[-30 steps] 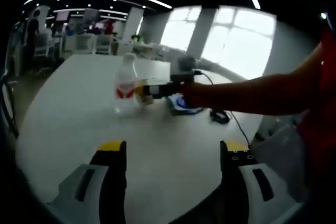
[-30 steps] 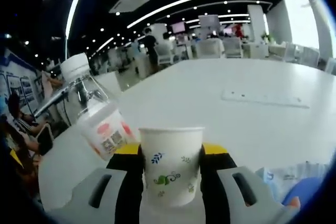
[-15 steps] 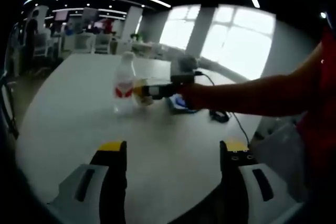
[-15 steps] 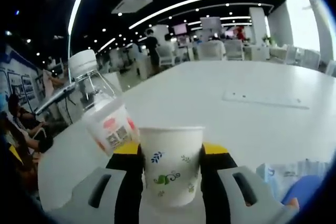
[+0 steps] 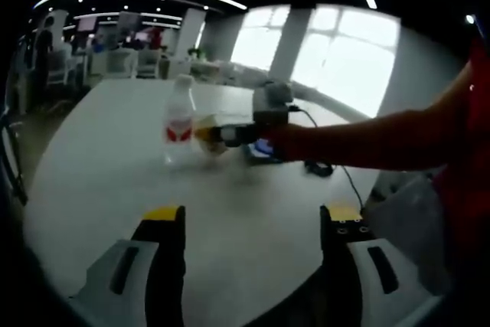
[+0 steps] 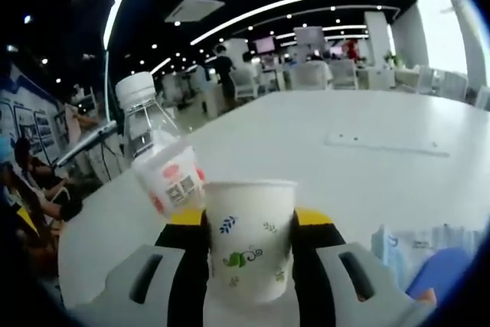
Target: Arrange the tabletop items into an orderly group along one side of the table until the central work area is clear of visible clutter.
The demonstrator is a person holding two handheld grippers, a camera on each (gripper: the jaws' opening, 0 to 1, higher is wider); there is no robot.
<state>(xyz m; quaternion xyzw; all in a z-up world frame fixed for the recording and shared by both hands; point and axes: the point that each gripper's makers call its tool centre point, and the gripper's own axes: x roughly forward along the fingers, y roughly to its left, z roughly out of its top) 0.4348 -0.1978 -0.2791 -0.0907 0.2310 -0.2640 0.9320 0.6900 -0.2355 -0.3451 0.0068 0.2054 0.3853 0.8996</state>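
Bottle (image 6: pixel 157 151) nearer cup (image 6: pixel 249 239) | cup clamped between right fingers (image 6: pixel 191 266)

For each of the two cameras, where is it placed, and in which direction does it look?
Left gripper view: rides on the left gripper, facing across the white table; its open fingers show, plus the person's arm holding the right gripper.
Right gripper view: rides on the right gripper, facing over the table toward a distant seating area; its fingers clamp a paper cup.
Shared: the water bottle and the cup beside it.
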